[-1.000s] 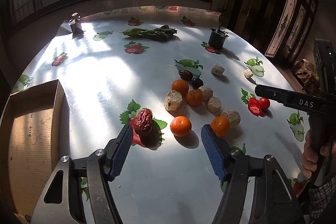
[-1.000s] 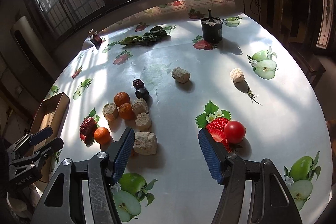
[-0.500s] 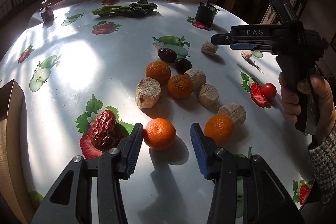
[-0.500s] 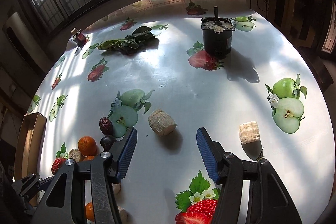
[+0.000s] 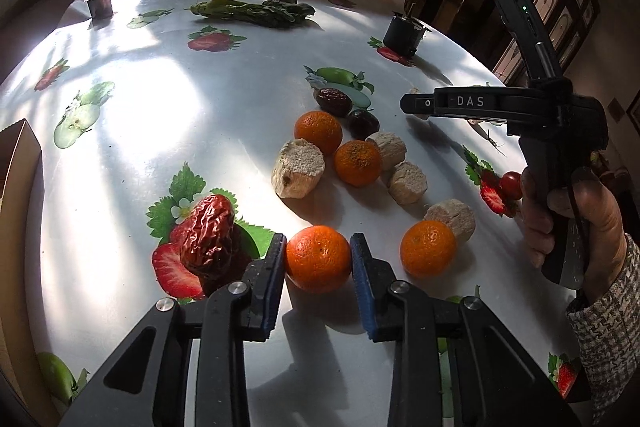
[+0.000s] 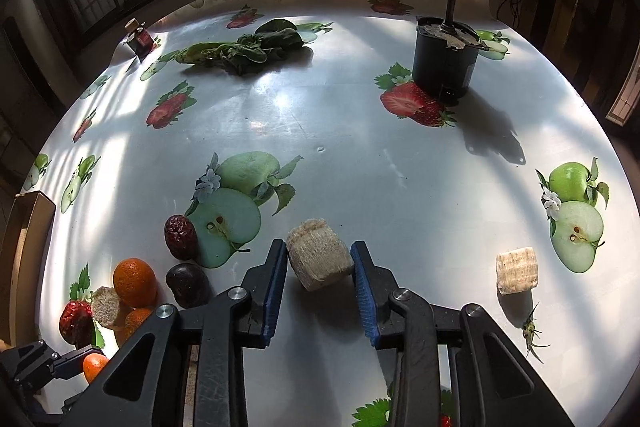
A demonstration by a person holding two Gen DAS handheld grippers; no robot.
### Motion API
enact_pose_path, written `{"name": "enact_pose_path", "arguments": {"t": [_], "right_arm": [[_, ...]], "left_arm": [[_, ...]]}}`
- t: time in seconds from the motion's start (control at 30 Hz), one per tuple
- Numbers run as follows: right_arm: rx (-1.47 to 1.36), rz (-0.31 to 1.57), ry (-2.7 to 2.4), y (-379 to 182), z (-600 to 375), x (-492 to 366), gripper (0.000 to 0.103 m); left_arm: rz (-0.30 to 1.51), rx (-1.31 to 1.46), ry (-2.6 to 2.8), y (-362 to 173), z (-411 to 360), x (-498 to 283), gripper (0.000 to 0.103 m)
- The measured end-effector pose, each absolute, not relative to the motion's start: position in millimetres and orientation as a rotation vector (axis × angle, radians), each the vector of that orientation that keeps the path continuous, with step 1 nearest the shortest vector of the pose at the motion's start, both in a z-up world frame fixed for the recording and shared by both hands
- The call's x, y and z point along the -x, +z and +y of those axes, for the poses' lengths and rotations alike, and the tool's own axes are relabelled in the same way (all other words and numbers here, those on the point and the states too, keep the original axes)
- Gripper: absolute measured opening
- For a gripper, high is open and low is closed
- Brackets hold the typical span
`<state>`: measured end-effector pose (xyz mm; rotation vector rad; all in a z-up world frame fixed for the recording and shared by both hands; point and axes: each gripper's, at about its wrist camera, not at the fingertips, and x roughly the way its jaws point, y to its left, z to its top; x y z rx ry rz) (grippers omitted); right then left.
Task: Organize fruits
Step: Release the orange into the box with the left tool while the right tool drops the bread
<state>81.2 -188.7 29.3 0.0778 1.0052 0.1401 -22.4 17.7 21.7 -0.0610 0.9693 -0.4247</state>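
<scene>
My left gripper [image 5: 318,259] is shut on an orange mandarin [image 5: 318,258] that rests on the fruit-print table. A big red date [image 5: 208,235] lies just left of it and a second mandarin [image 5: 428,247] to its right. Two more mandarins [image 5: 318,131] and several beige chunks [image 5: 298,169] lie beyond. My right gripper [image 6: 320,263] is shut on a beige cylindrical chunk [image 6: 319,259] on the table. The right gripper also shows in the left wrist view [image 5: 420,105].
A cardboard box [image 5: 18,163] stands at the left table edge. A black pot [image 6: 444,61], leafy greens [image 6: 244,49] and a small jar [image 6: 140,39] are at the back. Another beige chunk [image 6: 516,271], dark dates [image 6: 182,237] and a cherry tomato [image 5: 511,185] lie nearby.
Both grippers moved forward and closed: the left onto the mandarin, the right onto the beige chunk.
</scene>
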Motion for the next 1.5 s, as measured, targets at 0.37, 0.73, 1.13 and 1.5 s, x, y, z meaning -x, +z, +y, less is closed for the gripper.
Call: {"name": "enact_pose_path", "arguments": {"t": [0.37,0.73,1.13,1.5], "right_arm": [[-0.132,0.909,0.143,80.9,-175.1,11.3,0.035],[-0.118,0.884,0.412,119.1,-55.7,54.8,0.035],[-0.292,0.975,0.74,131.1,81.9,-5.6,0.036],[-0.115,1.12,0.687,55.5,187.1,-59.2,0.036]], "left_arm": [[0.85,0.142,-0.412,70.5,65.6,66.2,0.031],[0.754,0.21,-0.18,95.2,193.9,101.0,0.031],[0.754,0.273,0.036,117.0,319.1,44.7,0.031],[0.993,0.302,0.147,42.3,369.0,-43.6,0.031]]}}
